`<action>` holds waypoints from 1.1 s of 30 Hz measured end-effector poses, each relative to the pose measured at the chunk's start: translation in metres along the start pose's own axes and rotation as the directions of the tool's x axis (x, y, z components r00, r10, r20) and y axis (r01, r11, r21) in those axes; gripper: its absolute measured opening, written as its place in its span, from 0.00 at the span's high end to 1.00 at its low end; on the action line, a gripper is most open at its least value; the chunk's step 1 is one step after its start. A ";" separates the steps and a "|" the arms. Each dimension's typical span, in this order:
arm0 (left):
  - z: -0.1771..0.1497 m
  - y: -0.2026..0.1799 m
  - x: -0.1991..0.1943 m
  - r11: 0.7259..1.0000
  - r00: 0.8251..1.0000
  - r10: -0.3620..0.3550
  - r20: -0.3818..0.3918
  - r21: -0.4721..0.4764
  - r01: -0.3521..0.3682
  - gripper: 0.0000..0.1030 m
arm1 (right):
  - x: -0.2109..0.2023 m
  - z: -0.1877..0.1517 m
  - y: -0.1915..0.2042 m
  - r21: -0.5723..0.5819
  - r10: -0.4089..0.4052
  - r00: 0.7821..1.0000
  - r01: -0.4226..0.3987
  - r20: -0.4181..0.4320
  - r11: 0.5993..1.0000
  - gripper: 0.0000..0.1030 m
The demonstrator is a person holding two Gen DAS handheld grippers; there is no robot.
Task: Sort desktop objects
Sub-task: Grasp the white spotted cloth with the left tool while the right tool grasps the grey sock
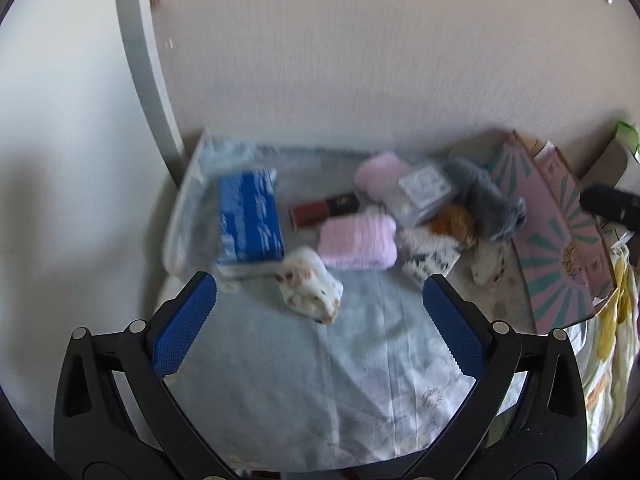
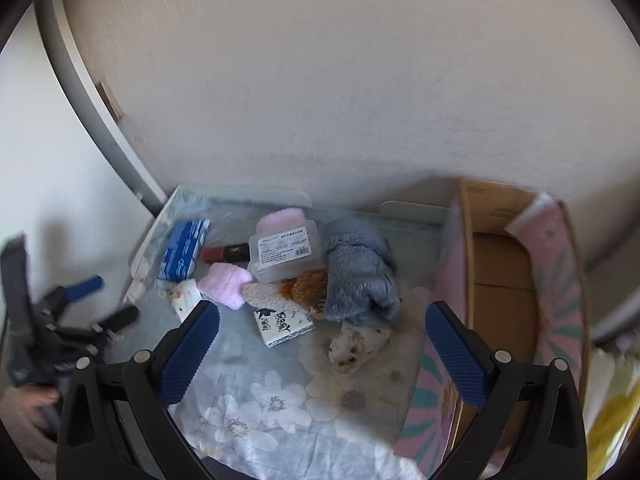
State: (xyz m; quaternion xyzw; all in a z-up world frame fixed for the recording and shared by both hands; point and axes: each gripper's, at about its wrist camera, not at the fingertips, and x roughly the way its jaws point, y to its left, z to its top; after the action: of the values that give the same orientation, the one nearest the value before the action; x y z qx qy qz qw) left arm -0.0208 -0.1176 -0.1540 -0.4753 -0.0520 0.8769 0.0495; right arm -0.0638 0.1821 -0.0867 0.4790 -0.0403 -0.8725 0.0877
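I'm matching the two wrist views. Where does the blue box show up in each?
Left wrist: blue box left of centre, large, beside the red tube.
Right wrist: blue box further left, smaller, near the table's back corner.
Shared landmark: the grey furry cloth.

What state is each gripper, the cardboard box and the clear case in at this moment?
Left gripper: open, fingers wide apart, holding nothing.
Right gripper: open, holding nothing.
Cardboard box: open at the top, what shows of its inside is bare.
Clear case: lid shut, resting tilted on the soft items.
Grey plush cloth: bunched up, not folded.
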 end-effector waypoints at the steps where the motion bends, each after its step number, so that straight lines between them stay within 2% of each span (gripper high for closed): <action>1: -0.003 0.001 0.008 1.000 1.000 -0.004 -0.012 -0.003 0.004 0.01 | 0.012 0.008 -0.004 -0.021 0.013 0.999 -0.014 -0.037 1.000 0.00; 4: -0.009 0.004 0.038 1.000 0.999 0.002 -0.040 -0.008 -0.003 0.01 | 0.047 0.024 -0.012 -0.069 0.036 0.992 -0.045 -0.124 0.997 0.00; 8: -0.012 0.009 0.066 1.000 0.999 0.012 -0.046 -0.026 -0.013 0.02 | 0.096 0.033 -0.018 -0.095 0.055 0.970 -0.079 -0.237 0.992 0.01; 11: -0.014 0.012 0.084 0.999 0.998 0.028 -0.065 -0.044 -0.031 0.07 | 0.126 0.033 -0.019 -0.133 0.035 0.951 -0.080 -0.308 0.988 0.07; 13: -0.018 0.015 0.090 0.998 0.997 0.023 -0.077 -0.064 -0.028 0.20 | 0.138 0.032 -0.021 -0.153 0.015 0.942 -0.071 -0.335 0.986 0.16; 15: -0.021 0.017 0.096 0.996 0.996 0.016 -0.088 -0.083 -0.023 0.26 | 0.149 0.030 -0.023 -0.159 0.031 0.931 -0.095 -0.364 0.983 0.29; 17: -0.023 0.018 0.100 0.995 0.994 0.015 -0.106 -0.093 -0.025 0.38 | 0.156 0.027 -0.024 -0.170 0.025 0.921 -0.098 -0.390 0.980 0.36; 19: -0.025 0.017 0.102 0.995 0.994 0.007 -0.109 -0.098 -0.018 0.49 | 0.158 0.028 -0.028 -0.153 0.040 0.917 -0.110 -0.398 0.982 0.43; 21: -0.025 0.015 0.102 0.995 0.994 -0.021 -0.108 -0.096 0.011 0.58 | 0.156 0.031 -0.030 -0.139 0.057 0.914 -0.122 -0.403 0.983 0.57; 23: -0.025 0.013 0.102 0.996 0.994 -0.009 -0.107 -0.084 -0.001 0.59 | 0.154 0.031 -0.031 -0.149 0.032 0.914 -0.101 -0.405 0.984 0.66; 27: -0.024 0.010 0.100 0.997 0.994 -0.006 -0.109 -0.083 -0.003 0.63 | 0.145 0.035 -0.031 -0.160 0.005 0.922 -0.073 -0.388 0.984 0.75; 33: -0.010 0.010 0.077 0.997 0.995 -0.026 -0.092 -0.071 0.020 0.63 | 0.115 0.044 -0.026 -0.147 0.000 0.945 -0.051 -0.327 0.988 0.77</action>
State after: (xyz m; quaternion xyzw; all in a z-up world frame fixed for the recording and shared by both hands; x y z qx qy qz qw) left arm -0.0543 -0.1162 -0.2246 -0.5164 -0.0858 0.8509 0.0452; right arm -0.1645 0.1847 -0.1619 0.6076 0.0359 -0.7807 0.1414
